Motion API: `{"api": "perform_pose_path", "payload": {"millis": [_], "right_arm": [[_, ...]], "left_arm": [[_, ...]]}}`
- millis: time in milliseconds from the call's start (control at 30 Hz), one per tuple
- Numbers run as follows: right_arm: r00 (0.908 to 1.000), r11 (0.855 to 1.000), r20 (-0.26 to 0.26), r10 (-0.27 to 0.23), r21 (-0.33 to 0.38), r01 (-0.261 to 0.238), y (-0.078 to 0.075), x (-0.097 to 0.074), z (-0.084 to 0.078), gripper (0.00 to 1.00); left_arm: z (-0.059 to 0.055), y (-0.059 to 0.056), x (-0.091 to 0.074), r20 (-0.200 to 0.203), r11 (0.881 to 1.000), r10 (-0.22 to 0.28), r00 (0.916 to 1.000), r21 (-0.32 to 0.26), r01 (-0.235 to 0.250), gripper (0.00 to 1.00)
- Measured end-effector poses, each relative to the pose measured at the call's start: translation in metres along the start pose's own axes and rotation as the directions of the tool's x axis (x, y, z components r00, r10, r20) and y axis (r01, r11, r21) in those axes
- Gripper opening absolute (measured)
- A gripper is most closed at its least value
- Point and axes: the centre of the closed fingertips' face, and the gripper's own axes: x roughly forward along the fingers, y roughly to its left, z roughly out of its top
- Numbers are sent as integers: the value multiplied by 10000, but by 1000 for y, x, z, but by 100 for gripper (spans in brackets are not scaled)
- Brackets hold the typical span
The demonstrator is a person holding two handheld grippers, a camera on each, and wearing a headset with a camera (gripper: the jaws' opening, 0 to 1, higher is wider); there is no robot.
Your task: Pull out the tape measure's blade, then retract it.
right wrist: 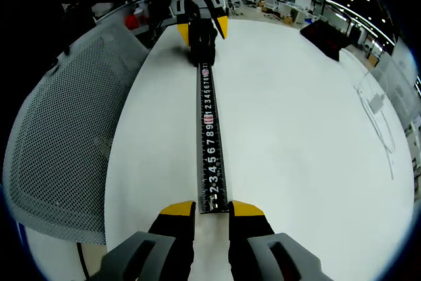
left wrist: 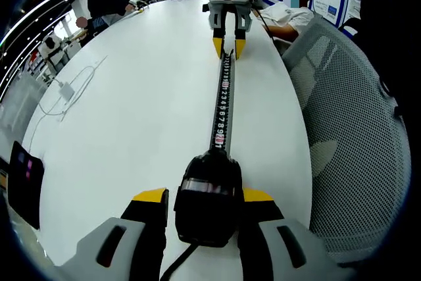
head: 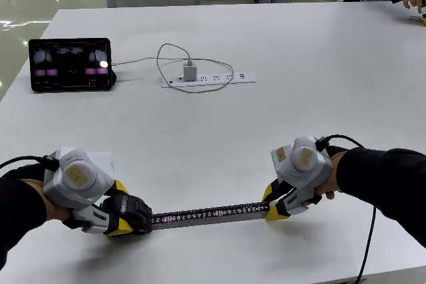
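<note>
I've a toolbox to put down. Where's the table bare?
Bare: the middle of the table between the power strip and the pulled-out blade, and right of the strip. Crowded: the far left by the tablet, and the near edge along the blade.

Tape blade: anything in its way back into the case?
Nothing visible. The black numbered blade runs straight over bare white table from the right gripper to the black tape measure case in the left gripper.

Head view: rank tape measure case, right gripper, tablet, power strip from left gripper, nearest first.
1. tape measure case, in its jaws.
2. right gripper, at the end of the blade.
3. tablet far left, power strip far centre: too close to call.
</note>
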Motion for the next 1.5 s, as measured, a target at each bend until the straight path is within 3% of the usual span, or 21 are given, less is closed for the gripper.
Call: {"api": "perform_pose_path", "payload": {"millis": [33, 167, 300, 467, 533, 633, 833, 1000, 1100, 1300, 1400, 1467, 1500], "right_arm": [[10000, 10000, -59, -9, 37, 10, 0, 0, -1, 16], [9997, 9999, -237, -15, 131, 18, 0, -3, -6, 19], [9998, 9992, -161, -109, 387, 115, -1, -6, -7, 23], [9992, 9960, 206, -347, 831, 329, -1, -10, -5, 26], [9984, 9939, 324, -471, 1016, 436, -2, -10, -6, 28], [9933, 9780, 973, -628, 2044, 418, -1, -12, -2, 30], [9841, 9555, 1379, -1117, 2871, 683, -7, -19, -6, 37], [9832, 9525, 1279, -1304, 2914, 884, -5, -19, -11, 45], [9844, 9588, 1098, -1377, 2641, 1046, -2, -17, -14, 50], [9799, 9569, 982, -1736, 2522, 1442, -3, -16, -15, 62], [9707, 9443, 1173, -2096, 2817, 1699, -7, -18, -11, 71], [9626, 9287, 1283, -2385, 3201, 1875, -12, -21, -11, 80], [9611, 9242, 1284, -2443, 3308, 1908, -12, -21, -11, 84]], "left_arm": [[-3, 0, -1, -175, 10000, -49, 9998, 82, 50, 37], [-1, 1, -11, -254, 9999, -124, 9996, 69, 126, 40], [-2, 5, -16, -181, 9999, -4, 9998, -147, 2, 51], [-3, 6, -19, 16, 9971, 195, 9998, -740, -193, 62], [-2, 3, -19, 256, 9917, 222, 9994, -1268, -188, 65], [4, -7, -18, 804, 9812, -72, 9967, -1916, 225, 76], [-2, -10, -19, 843, 9710, -71, 9964, -2375, 270, 87], [-6, -7, -21, 908, 9658, 45, 9959, -2586, 192, 90], [-8, -2, -23, 995, 9599, 318, 9945, -2802, -26, 95], [-9, 9, -28, 1497, 9340, 1004, 9836, -3550, -413, 99], [-11, 15, -31, 1641, 9171, 1517, 9747, -3912, -769, 99], [-12, 24, -34, 1812, 9067, 2142, 9598, -4023, -1264, 99], [-13, 24, -35, 1845, 9053, 2206, 9578, -4043, -1306, 99]]}}
